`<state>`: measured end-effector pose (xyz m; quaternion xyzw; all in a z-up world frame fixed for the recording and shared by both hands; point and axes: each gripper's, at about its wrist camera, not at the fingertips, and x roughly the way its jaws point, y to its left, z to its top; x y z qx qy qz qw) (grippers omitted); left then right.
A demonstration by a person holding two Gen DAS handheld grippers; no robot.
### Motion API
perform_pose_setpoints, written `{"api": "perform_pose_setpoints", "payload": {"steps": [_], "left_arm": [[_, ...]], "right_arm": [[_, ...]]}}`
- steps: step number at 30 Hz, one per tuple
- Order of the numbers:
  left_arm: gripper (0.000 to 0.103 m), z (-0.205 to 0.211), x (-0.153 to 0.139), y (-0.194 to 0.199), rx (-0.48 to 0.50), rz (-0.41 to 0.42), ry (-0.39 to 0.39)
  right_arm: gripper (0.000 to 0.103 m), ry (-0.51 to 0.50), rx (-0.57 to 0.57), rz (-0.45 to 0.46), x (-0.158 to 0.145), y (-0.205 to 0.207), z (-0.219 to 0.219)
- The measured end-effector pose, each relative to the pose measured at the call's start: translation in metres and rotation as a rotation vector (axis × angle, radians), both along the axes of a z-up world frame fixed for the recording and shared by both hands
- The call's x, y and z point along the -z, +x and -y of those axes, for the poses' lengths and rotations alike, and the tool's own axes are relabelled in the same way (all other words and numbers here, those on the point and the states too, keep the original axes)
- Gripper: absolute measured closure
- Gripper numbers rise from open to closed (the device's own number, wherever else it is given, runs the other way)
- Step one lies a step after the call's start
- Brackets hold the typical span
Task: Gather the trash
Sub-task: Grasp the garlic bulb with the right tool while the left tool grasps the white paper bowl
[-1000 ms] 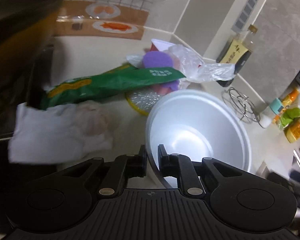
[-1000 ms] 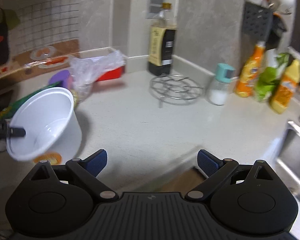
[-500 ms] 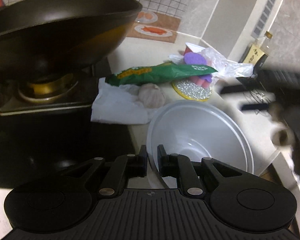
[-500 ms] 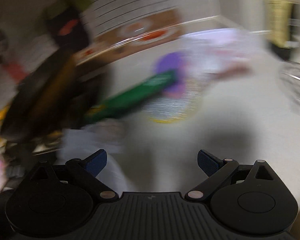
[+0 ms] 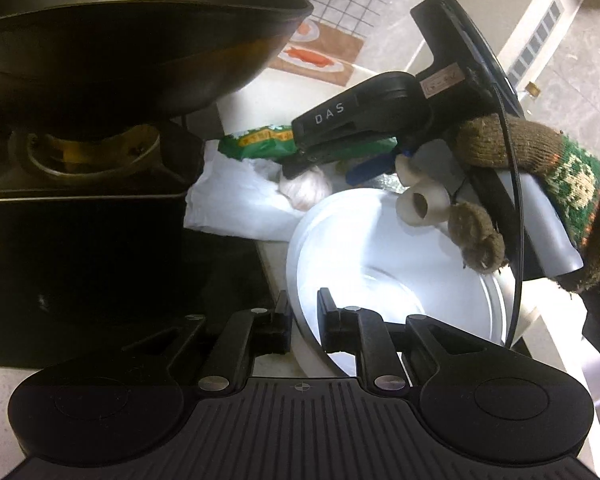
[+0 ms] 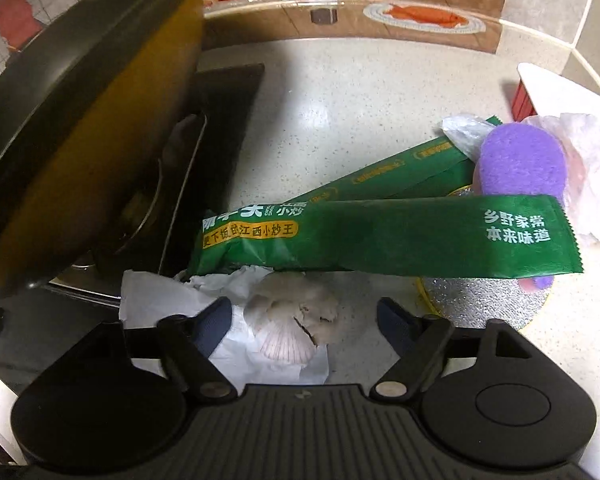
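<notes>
Left wrist: green wrapper (image 5: 268, 142) half-hidden.

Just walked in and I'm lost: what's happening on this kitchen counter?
A person with a handheld gripper in each hand is collecting trash. The left gripper has its jaws shut on the rim of a white bowl, apparently the collecting container. The right gripper, jaws open, sits on either side of a garlic bulb lying on white paper, beside a green wrapper and a wok. Nothing is visible in the bowl.
</notes>
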<state>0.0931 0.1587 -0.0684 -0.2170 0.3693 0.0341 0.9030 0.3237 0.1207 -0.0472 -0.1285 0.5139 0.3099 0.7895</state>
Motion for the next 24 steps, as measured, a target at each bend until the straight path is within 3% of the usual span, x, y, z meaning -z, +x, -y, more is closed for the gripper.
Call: {"api": "perform_pose_setpoints", "payload": {"steps": [5,10,15,18,20,22,24], "left_arm": [[0.087,-0.001,0.0,0.002,0.005,-0.003,-0.001],[0.087,0.0,0.0,0.007,0.011,-0.002,0.012],[0.086,0.0,-0.002,0.007,0.017,-0.001,0.011],[0.086,-0.002,0.0,0.007,0.027,0.005,0.01],[0.086,-0.005,0.002,0.006,0.034,0.01,0.0],[0.087,-0.007,0.003,0.006,0.04,0.011,-0.005],[0.087,-0.01,0.004,0.006,0.045,0.014,-0.011]], "right_arm": [[0.049,0.023,-0.003,-0.025,0.002,-0.002,0.007],[0.064,-0.03,-0.006,0.05,-0.008,-0.012,0.019],[0.064,-0.074,0.054,0.09,-0.014,-0.011,0.044],[0.063,-0.034,0.071,0.059,-0.016,-0.011,0.054],[0.056,0.015,0.074,0.021,-0.017,-0.012,0.053],[0.038,0.031,0.083,-0.011,-0.016,-0.011,0.047],[0.032,0.01,0.086,-0.016,-0.013,-0.009,0.034]]}}
